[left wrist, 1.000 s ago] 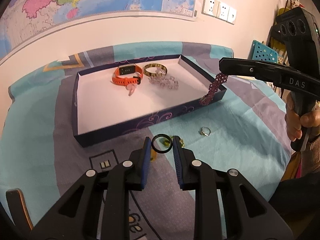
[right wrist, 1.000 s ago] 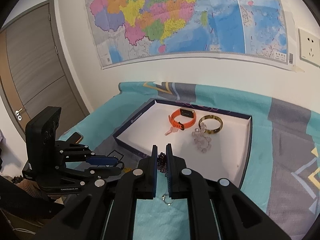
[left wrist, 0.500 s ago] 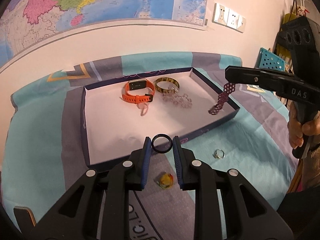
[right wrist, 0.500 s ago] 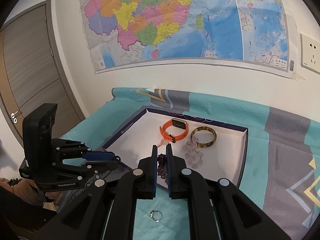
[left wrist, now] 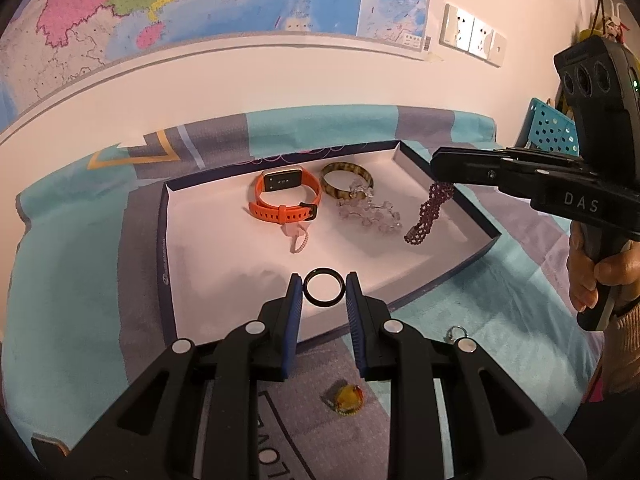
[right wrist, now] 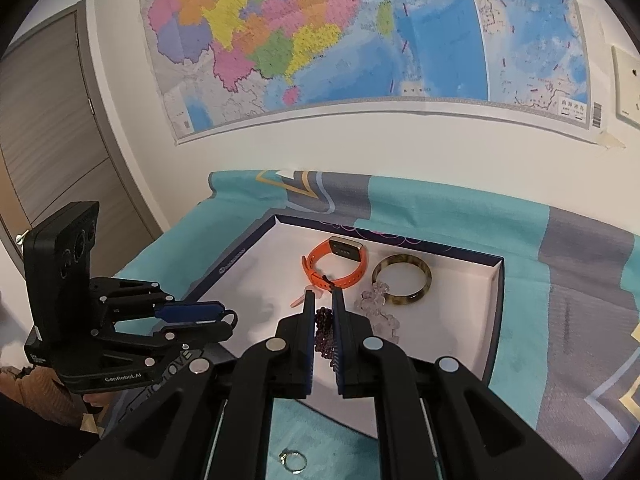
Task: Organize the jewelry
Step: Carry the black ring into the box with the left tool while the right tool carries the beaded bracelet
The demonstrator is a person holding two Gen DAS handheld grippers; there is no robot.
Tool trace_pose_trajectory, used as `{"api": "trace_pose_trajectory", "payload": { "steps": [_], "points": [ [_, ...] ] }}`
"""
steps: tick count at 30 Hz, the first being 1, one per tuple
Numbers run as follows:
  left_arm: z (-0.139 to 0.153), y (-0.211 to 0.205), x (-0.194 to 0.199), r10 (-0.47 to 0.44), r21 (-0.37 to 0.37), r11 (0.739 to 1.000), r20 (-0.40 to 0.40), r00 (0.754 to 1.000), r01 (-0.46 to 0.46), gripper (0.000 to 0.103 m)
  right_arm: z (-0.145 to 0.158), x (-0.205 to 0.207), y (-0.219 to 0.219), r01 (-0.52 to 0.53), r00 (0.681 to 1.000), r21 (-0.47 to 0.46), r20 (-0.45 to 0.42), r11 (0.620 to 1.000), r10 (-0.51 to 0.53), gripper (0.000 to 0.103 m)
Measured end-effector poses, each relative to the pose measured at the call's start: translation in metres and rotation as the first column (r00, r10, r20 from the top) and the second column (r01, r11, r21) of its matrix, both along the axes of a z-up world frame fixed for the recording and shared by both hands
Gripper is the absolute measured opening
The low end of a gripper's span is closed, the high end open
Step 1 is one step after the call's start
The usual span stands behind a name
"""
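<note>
My left gripper [left wrist: 323,294] pinches a black ring [left wrist: 323,292], lower centre; my right gripper [right wrist: 321,308] clamps a purple beaded bracelet [left wrist: 429,213], right of frame, above the tray [left wrist: 165,248].

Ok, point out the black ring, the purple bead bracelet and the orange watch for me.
black ring [left wrist: 323,289], left wrist view, on its lower rim.
purple bead bracelet [left wrist: 426,216], left wrist view, on the hanging middle.
orange watch [right wrist: 352,276], right wrist view, on the strap.

The upper end of the purple beaded bracelet [left wrist: 428,214] is hidden between the right gripper's fingers [left wrist: 460,168]. In the right wrist view, the silver ring [right wrist: 294,462] below the fingers is partly covered by them, and its detail cannot be made out.
</note>
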State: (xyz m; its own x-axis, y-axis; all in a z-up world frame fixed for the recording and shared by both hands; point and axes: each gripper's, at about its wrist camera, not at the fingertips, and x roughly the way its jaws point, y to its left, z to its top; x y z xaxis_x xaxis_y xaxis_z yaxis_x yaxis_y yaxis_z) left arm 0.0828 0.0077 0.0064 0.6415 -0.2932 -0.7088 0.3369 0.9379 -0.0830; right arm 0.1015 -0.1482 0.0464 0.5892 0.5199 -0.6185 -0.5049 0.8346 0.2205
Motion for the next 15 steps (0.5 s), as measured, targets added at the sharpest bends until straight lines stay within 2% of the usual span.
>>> {"api": "trace_pose_trajectory", "payload": {
  "steps": [15],
  "points": [
    [-0.014,-0.009,0.03,0.006,0.011,1.0,-0.047,0.999,-0.006,0.023,-0.014,0.029,0.016,-0.015,0.999,-0.01,-0.037,1.0,0.014,0.007]
  ]
}}
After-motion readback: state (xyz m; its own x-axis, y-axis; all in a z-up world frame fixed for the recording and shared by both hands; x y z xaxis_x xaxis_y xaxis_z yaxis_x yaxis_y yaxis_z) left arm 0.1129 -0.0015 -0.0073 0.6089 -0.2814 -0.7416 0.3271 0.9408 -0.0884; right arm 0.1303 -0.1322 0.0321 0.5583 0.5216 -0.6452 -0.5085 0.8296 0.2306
